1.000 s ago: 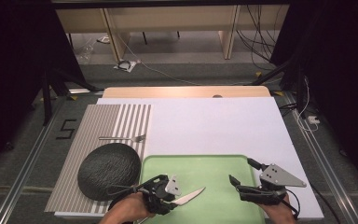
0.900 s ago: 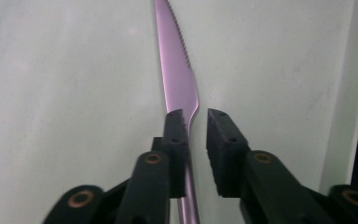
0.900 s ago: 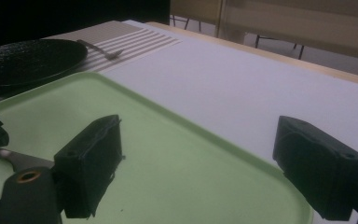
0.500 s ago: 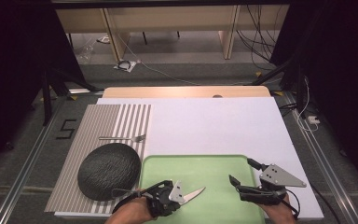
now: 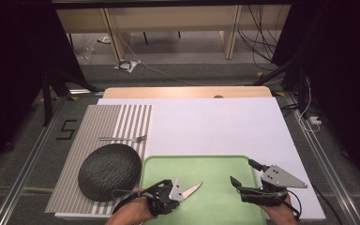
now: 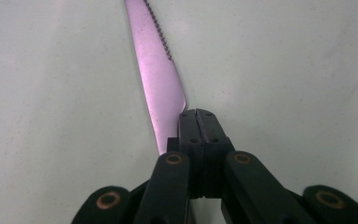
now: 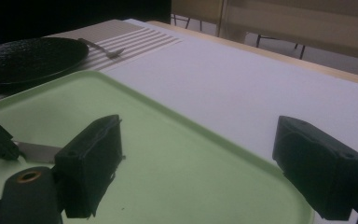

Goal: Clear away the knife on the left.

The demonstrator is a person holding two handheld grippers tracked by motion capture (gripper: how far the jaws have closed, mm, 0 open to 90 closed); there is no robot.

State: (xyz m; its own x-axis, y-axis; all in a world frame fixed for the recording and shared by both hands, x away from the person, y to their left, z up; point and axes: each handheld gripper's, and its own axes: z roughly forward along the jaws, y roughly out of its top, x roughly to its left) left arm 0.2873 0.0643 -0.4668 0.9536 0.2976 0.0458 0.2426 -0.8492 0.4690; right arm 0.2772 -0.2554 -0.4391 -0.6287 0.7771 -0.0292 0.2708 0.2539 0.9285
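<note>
High view shows the left gripper (image 5: 176, 194) at the near-left corner of the green tray (image 5: 215, 164), its jaws together on the handle end of a serrated table knife (image 5: 191, 190). The jaws have just been closing, and in the left gripper view the two black pads meet with the knife (image 6: 161, 84) pinched at their side, the blade running out past them over the tray floor. So the grasp looks made; lifting the knife and setting it somewhere is, as I judge it, all yet to come.

From the gripper the blade's long axis runs toward about two o'clock in the high view, tip pointing to the tray's middle. In the left gripper view it points to about eleven o'clock, serrated edge on the right. Whether the blade rests on the tray or is just clear of it I cannot tell.

At the tray's near-right edge, the right gripper (image 5: 243, 177) waits with jaws wide apart and nothing between them. A dark round plate (image 5: 110, 171) lies at nine o'clock from the tray on a striped placemat (image 5: 98, 122), with a fork (image 5: 122, 138) beyond it at twelve o'clock.
</note>
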